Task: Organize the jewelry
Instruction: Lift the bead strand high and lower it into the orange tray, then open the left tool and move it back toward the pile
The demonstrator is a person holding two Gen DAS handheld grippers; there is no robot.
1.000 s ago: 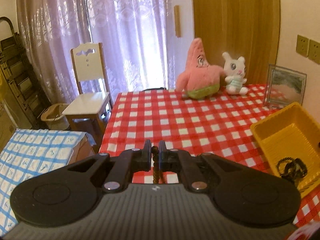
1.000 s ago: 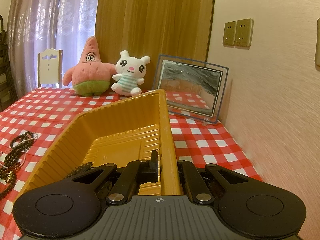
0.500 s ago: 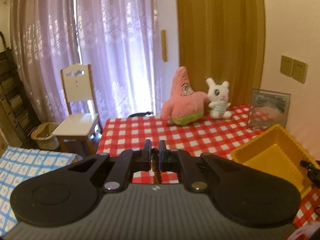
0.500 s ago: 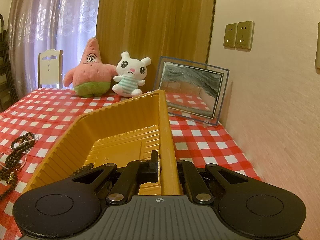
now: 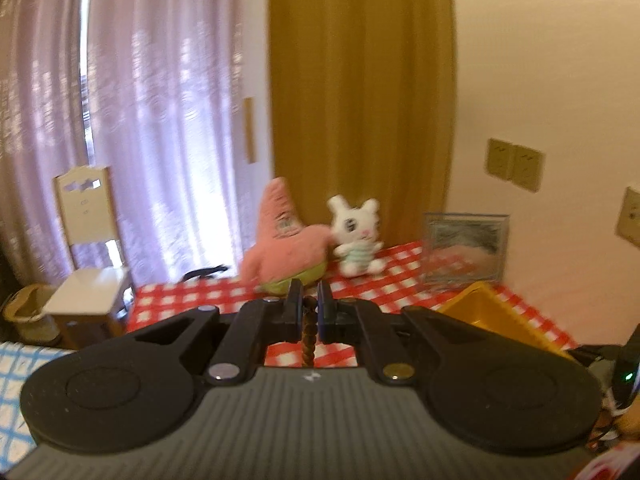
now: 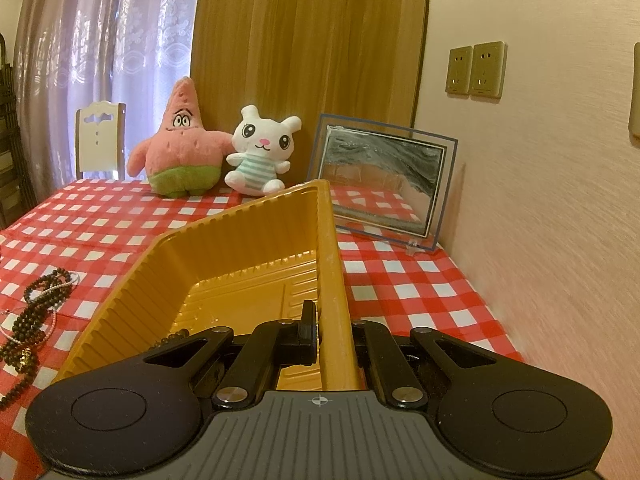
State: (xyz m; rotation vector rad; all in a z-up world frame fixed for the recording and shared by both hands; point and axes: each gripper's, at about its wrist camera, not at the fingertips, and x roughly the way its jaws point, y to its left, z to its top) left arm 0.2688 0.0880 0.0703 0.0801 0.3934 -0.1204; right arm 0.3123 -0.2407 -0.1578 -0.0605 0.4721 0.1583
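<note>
My left gripper [image 5: 309, 304] is shut on a brown beaded strand [image 5: 309, 334] that hangs down between its fingers, held high above the red checked table [image 5: 200, 300]. The yellow tray [image 5: 496, 316] shows at the lower right of the left wrist view. My right gripper [image 6: 328, 320] is shut on the right rim of the yellow tray [image 6: 328, 240], one finger inside the wall and one outside. A dark bead strand [image 6: 172, 338] lies in the tray's near left corner. More dark bead necklaces [image 6: 36, 312] lie on the cloth to the tray's left.
A pink star plush [image 6: 180, 152] and a white bunny plush [image 6: 260, 152] sit at the table's far end. A framed picture [image 6: 380, 188] leans against the right wall. A white chair [image 5: 88, 248] stands beyond the table's left side.
My left gripper has risen and swung right with the brown strand, so less table shows below it. The right gripper has kept its hold on the tray rim without moving.
</note>
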